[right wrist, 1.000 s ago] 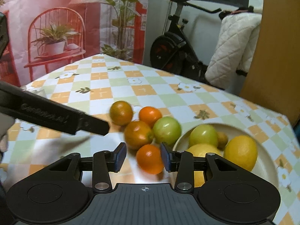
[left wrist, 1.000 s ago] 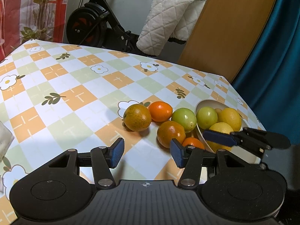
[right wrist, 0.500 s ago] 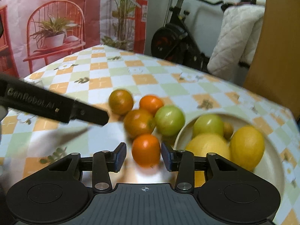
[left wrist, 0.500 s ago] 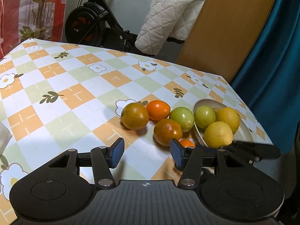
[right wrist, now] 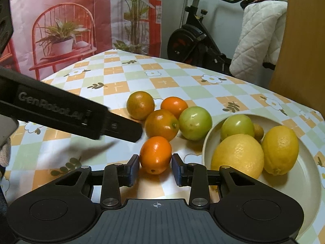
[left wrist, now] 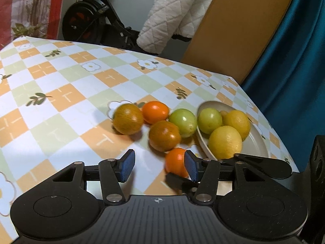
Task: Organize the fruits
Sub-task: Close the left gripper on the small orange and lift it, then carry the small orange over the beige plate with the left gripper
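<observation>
Fruit fills the middle of the left wrist view. On the checked tablecloth (left wrist: 61,101) lie two brownish oranges (left wrist: 128,119), a bright orange (left wrist: 155,111) behind them and a green fruit (left wrist: 182,122) just left of the bowl (left wrist: 262,142). The bowl stands at the right and holds a second green fruit (left wrist: 210,120) and two lemons (left wrist: 225,142). The left gripper (left wrist: 159,164) hangs over the near cloth with its jaws apart and only bare cloth between the blue pads. The small orange (left wrist: 174,161) lies near, just in front of the bowl, partly hidden behind the right-hand pad. One black finger (left wrist: 264,163) of the other claw shows on its far side and another on its near side.

In the right wrist view the right gripper (right wrist: 156,167) has the small orange (right wrist: 155,155) between its pads. Its jaws have just been closing. The left pad looks to touch the peel and the right pad is at most a hair off it; I cannot tell whether they press yet. The small orange rests on the cloth, just left of the bowl (right wrist: 207,142). The lemons (right wrist: 237,155) sit in the bowl's near part, the green fruit (right wrist: 236,127) farther in. The left gripper reaches in from the left, its tip near the brownish orange (right wrist: 161,125).
</observation>
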The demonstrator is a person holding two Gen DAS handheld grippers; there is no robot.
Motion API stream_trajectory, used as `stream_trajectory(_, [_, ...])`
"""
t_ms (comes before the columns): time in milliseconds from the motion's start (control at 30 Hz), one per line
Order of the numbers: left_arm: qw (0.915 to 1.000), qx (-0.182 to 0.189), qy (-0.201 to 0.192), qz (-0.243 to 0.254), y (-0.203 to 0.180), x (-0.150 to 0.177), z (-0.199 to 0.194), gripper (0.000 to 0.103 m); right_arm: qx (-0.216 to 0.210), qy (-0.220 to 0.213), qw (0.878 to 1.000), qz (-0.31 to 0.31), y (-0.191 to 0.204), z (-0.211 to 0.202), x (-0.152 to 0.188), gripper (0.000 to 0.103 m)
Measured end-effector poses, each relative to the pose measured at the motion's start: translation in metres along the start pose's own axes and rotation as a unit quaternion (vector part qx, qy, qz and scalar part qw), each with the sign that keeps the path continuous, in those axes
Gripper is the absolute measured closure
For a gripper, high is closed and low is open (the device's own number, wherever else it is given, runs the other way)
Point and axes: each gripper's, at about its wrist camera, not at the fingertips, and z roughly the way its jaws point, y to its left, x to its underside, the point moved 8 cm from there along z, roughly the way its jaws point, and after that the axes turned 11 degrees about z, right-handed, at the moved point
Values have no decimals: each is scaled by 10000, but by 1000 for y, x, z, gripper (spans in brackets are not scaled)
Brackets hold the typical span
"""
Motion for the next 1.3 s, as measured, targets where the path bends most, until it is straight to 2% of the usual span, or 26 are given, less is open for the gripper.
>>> stream_trajectory(133, [10000,-44,77,38,-5,3,11,49,-61,-57,9999,73,0,1,2,72])
stream_trajectory(300, [9999,119,93,-70,-9,4,17,52,-104,-107,9996,219,-4,3,4,73])
stream_trajectory(467, [9996,226,108,-103,-14,7,22,66,-179,-169,9993,275,-4,4,4,73])
stream_trajectory(833, [9997,152,-122,-154,-23,4,5,66,-263,-354,9985,311,-2,-14,1,73])
stream_trajectory(1300, [9986,179,-261,413,-77,-19,-8,66,-94,-796,9949,620,-33,-58,-8,73])
